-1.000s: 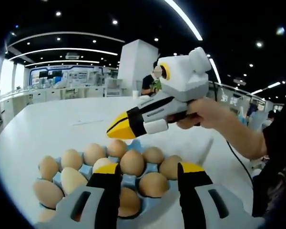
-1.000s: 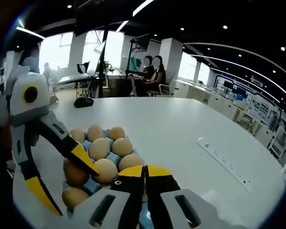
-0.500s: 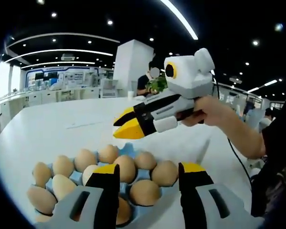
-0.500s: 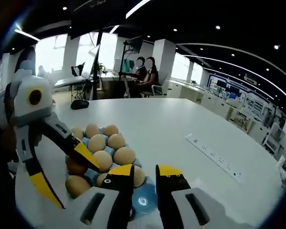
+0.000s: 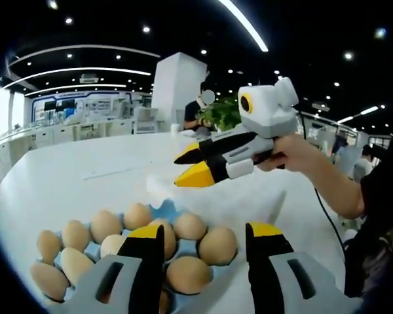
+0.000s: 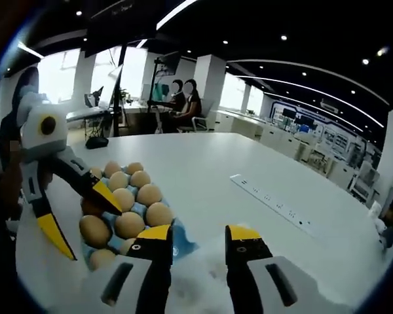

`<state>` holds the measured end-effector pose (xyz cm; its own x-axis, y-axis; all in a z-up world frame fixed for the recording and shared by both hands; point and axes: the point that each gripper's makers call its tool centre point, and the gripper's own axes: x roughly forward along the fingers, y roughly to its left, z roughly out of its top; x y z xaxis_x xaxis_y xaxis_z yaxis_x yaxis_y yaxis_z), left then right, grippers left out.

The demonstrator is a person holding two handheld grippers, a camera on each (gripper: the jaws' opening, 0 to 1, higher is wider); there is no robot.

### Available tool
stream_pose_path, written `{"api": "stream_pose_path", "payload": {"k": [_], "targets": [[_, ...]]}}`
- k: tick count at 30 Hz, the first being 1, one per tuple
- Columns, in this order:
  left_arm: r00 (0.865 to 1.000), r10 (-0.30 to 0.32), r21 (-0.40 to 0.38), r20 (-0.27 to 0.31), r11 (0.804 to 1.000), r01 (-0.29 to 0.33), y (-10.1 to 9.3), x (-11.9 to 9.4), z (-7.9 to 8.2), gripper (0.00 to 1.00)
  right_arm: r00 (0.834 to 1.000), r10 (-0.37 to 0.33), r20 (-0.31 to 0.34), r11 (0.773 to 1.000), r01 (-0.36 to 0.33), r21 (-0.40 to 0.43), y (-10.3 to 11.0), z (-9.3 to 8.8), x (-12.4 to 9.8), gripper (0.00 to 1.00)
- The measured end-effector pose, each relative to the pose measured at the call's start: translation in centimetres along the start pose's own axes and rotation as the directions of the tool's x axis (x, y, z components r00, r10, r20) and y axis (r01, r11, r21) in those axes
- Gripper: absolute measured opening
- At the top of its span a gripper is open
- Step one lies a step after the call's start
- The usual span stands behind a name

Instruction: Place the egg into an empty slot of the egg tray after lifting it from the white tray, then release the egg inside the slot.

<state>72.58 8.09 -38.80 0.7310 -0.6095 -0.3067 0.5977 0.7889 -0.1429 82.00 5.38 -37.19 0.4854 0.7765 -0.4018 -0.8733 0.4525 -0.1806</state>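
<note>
Eggs point(image 5: 183, 273): brown, seated in the blue egg tray point(image 6: 181, 247) on the white table point(image 6: 203, 173). Right gripper point(image 6: 198, 237): jaws apart, empty, above the tray's corner. Left gripper point(image 5: 203, 235): wide, empty, over the tray. Step, judged: release done; next, fetch another egg. Right gripper view adds a power strip point(image 6: 270, 201).

Bright ceiling strips glare overhead; window light blows out; fisheye edges bend.
</note>
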Motion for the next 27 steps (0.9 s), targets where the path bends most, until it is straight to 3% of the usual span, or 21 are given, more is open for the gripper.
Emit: {"api": "stream_pose_path", "payload": {"k": [10,23,27], "targets": [[1.0,-0.012,0.011,-0.012,1.0,0.012,-1.1,0.7,-0.1,0.51,0.998,-0.059,0.023,0.998,0.058,0.02,-2.4,-1.0,-2.7,0.34],[0.999,-0.032,0.029,-0.036,0.999,0.033,-2.9,1.4,-0.5,0.52,0.996,-0.093,-0.009,0.996,0.093,-0.006,-3.0,-3.2,-5.2,0.34],[0.998,-0.039,0.039,-0.05,0.998,0.041,-3.8,1.6,-0.8,0.53,0.993,-0.12,-0.014,0.993,0.12,-0.001,-4.4,-3.7,-6.1,0.35]]}}
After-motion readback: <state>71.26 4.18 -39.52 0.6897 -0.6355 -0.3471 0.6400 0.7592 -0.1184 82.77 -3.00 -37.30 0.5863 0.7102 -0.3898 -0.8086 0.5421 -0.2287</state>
